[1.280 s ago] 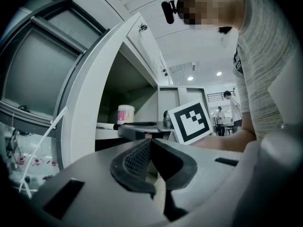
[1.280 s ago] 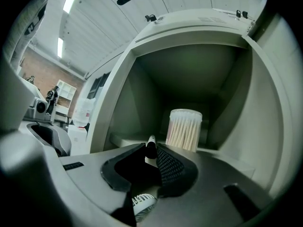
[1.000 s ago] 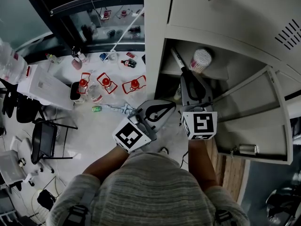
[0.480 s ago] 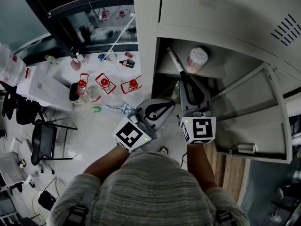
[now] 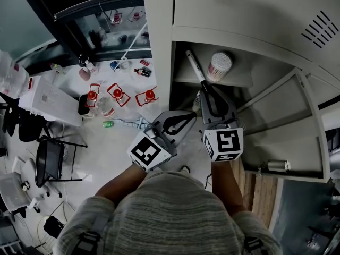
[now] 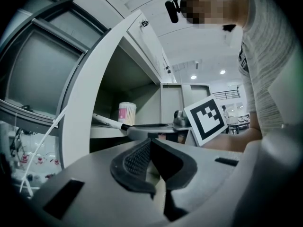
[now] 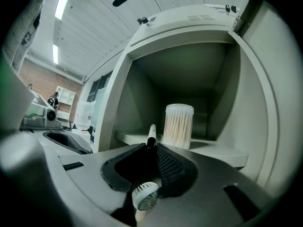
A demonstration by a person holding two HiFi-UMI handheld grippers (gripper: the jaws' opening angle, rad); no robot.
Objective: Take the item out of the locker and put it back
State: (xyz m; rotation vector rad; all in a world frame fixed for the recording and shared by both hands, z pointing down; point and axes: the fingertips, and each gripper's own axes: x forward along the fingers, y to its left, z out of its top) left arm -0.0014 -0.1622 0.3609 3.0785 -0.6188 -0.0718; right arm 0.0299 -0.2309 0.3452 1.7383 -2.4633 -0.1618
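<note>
Pale floor (image 5: pixel 106 158), cluttered: red-capped bottles (image 5: pixel 119 93), white box (image 5: pixel 50 97), black chair (image 5: pixel 50 158) at left. Dark glazed partition (image 5: pixel 95 15) along the top. Wood planking (image 5: pixel 260 195) lower right. Ribbed white ceiling (image 7: pixel 94 27), strip lights (image 7: pixel 60 6) on. Brick wall (image 7: pixel 42 79) further back.

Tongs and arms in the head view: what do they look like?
The left tongs and right tongs are pale grey moulded shells with black jaws lined by dotted-texture pads. Each carries a white cube, left and right, printed with black square markers. No cables show. The person wears a mottled grey short-sleeved top.
</note>
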